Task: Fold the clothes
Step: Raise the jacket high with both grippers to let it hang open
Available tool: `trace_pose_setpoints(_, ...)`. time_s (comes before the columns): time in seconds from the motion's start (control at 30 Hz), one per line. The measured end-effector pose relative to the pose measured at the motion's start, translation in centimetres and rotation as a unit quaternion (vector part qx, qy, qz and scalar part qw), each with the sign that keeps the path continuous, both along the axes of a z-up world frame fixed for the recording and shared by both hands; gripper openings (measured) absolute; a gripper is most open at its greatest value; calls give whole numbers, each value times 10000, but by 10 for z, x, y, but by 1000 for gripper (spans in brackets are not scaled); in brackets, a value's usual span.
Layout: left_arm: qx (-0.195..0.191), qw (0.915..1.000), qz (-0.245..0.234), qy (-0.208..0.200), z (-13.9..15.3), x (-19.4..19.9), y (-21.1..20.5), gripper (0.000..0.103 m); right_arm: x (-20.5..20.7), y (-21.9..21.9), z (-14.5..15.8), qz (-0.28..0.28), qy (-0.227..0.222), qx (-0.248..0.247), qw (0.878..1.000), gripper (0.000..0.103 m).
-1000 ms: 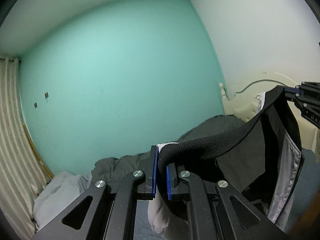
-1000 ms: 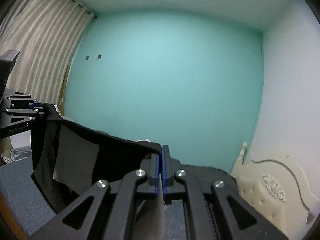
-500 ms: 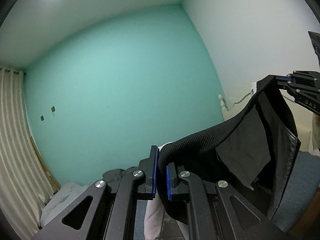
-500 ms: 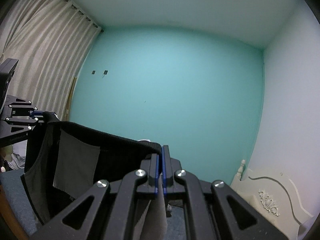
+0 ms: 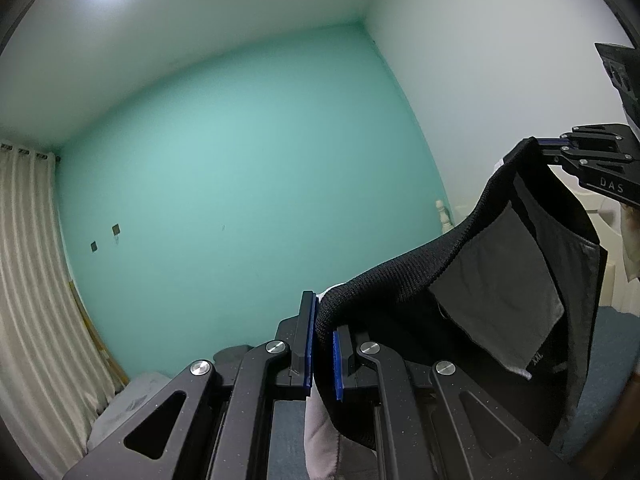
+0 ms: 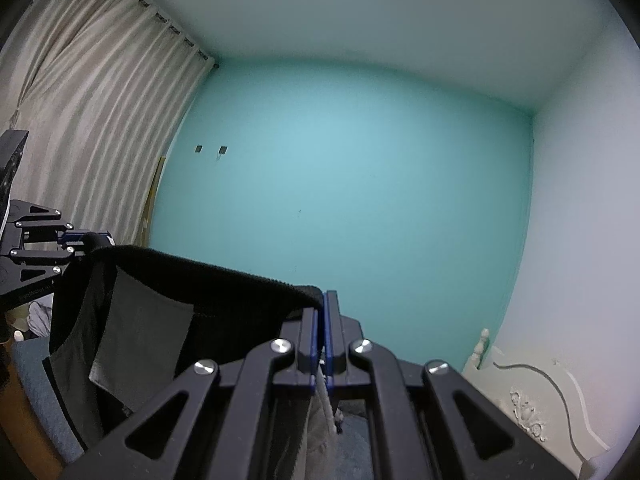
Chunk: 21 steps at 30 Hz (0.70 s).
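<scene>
Left gripper point(image 5: 324, 344) is clamping the black waistband | right gripper point(image 6: 322, 334) is pinching the band's other end, jaws tight | garment point(image 5: 500, 280) is hanging between them, held aloft, pocket lining showing | behind at 12 o'clock: teal wall point(image 6: 340, 208) | curtain point(image 6: 100, 120) at 10 o'clock.

I see my left gripper point(image 5: 322, 340) and right gripper point(image 6: 322, 332): black speckled linkages, silver screws, blue finger pads point(image 5: 307, 340)
</scene>
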<state>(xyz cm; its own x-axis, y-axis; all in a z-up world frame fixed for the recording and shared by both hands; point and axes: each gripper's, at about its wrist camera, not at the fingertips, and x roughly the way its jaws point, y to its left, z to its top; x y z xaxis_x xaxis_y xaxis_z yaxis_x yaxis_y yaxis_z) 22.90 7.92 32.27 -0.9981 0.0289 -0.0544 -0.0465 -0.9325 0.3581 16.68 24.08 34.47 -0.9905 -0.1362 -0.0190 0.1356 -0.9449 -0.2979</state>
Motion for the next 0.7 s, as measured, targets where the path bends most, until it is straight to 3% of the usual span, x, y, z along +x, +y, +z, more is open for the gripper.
trace_pose_setpoints(0.17,45,9993,-13,-375,-21,-3,6,7,-18,3,-15,-83,-411,17,9991,2)
trace_pose_setpoints(0.6,116,9894,153,-1438,-123,-60,9,7,-169,20,-136,-272,-1605,-54,9866,2)
trace_pose_setpoints(0.7,148,9865,190,-1617,-147,-88,-4,7,-199,25,-162,-317,-1794,-95,9832,2)
